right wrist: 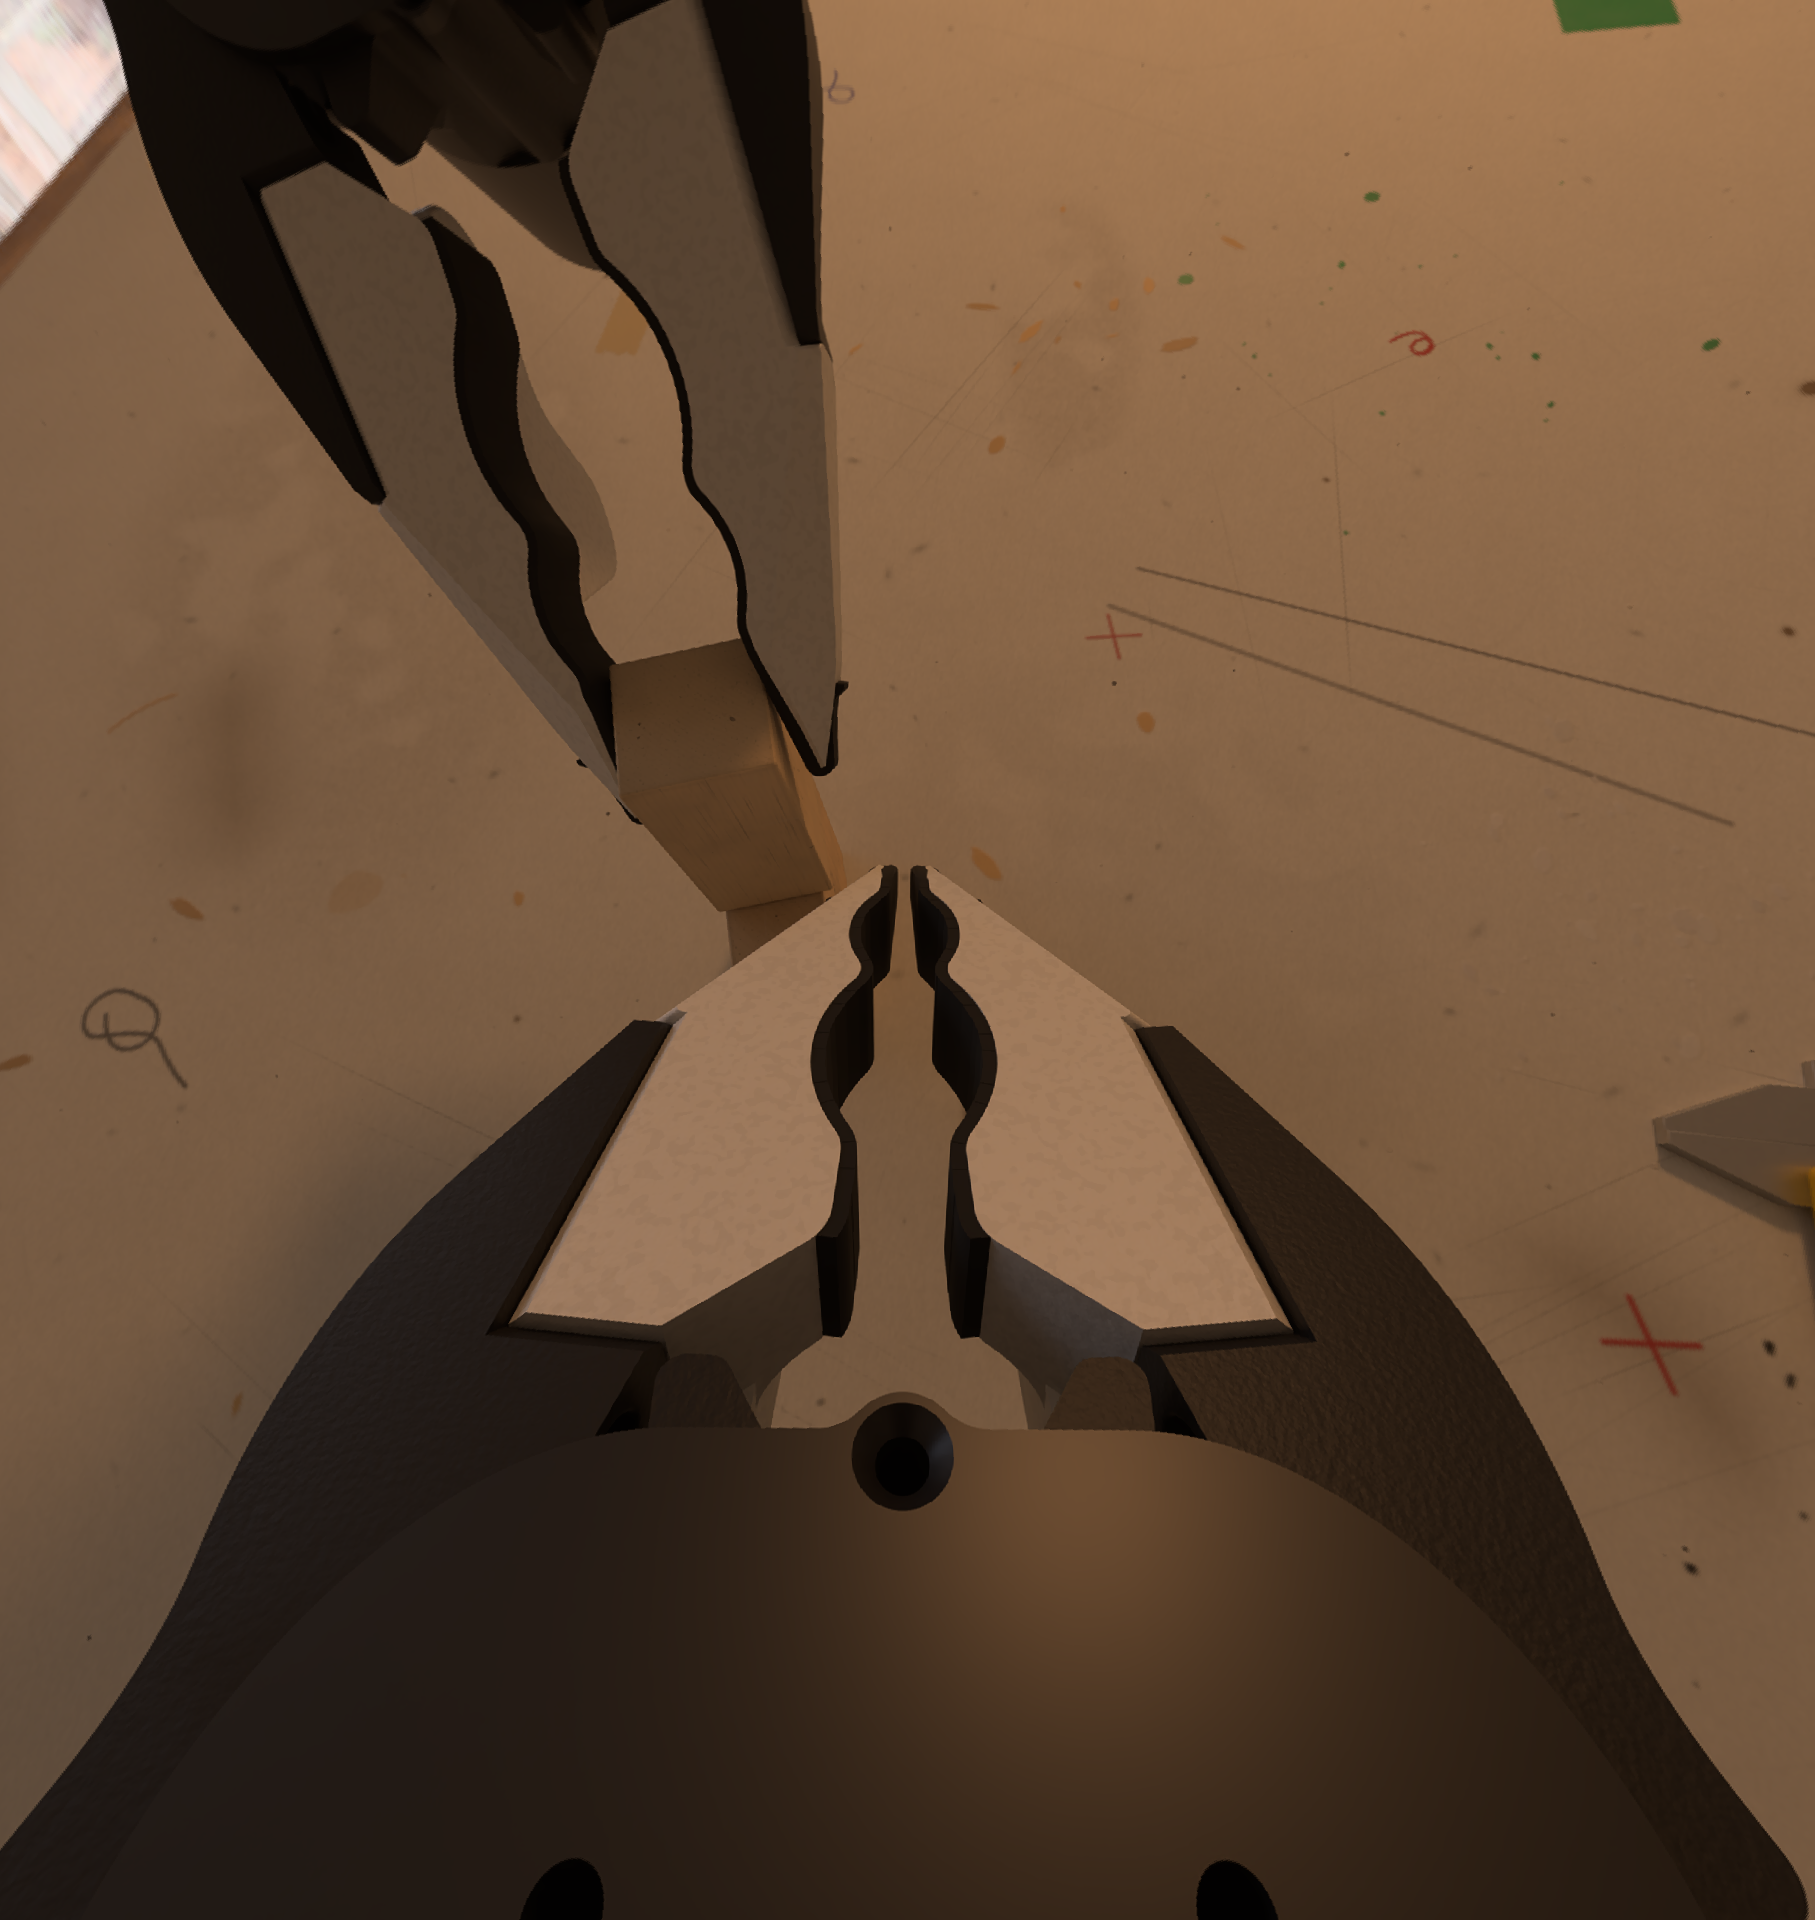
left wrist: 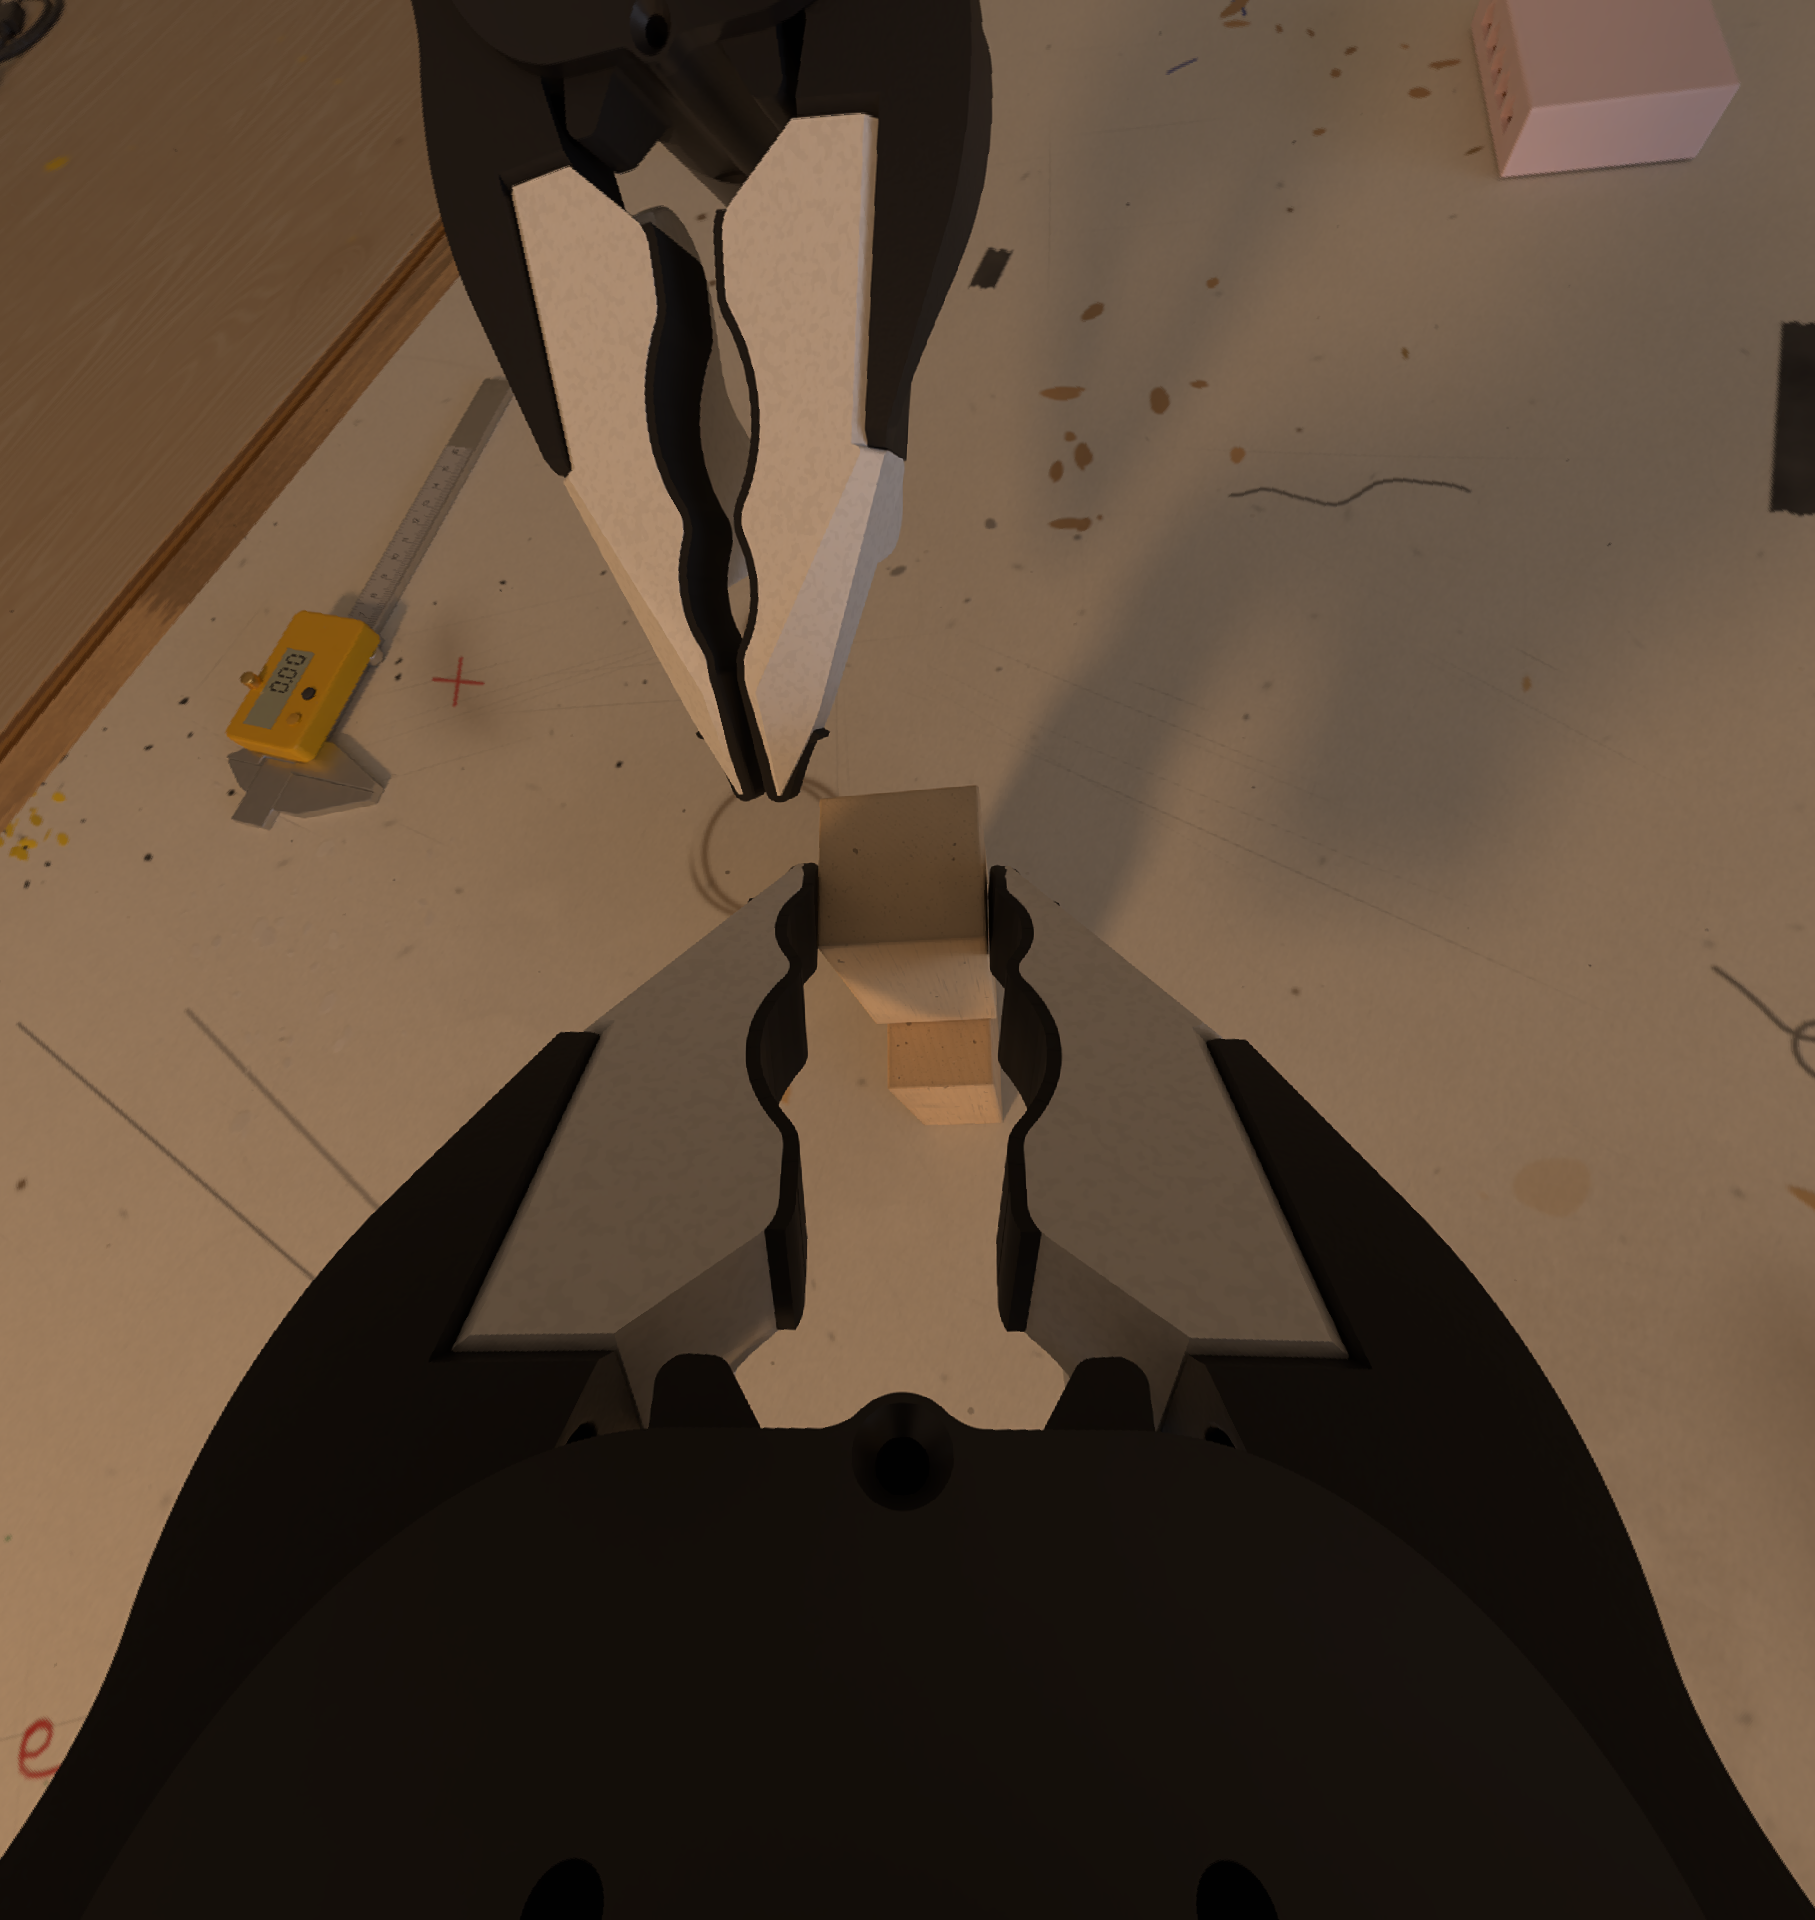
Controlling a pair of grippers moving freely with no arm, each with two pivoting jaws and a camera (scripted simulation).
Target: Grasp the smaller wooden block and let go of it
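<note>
two pale square wooden blocks: the larger block [left wrist: 898, 878] is clamped between the left gripper [left wrist: 901, 883] fingers, above the smaller block [left wrist: 939, 1070], which is on the scuffed beige surface [left wrist: 1402, 831] and partly hidden. the right gripper [right wrist: 904, 873] fingers are nearly closed, empty. one yellow caliper [left wrist: 300, 691], cut off in the right view.

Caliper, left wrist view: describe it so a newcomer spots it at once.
In the left wrist view, find the brown wooden board at upper left. Beside its edge, on the pale tabletop, lies the caliper, left of the right gripper. It is the only yellow thing: a yellow body on a grey steel ruler.
</note>
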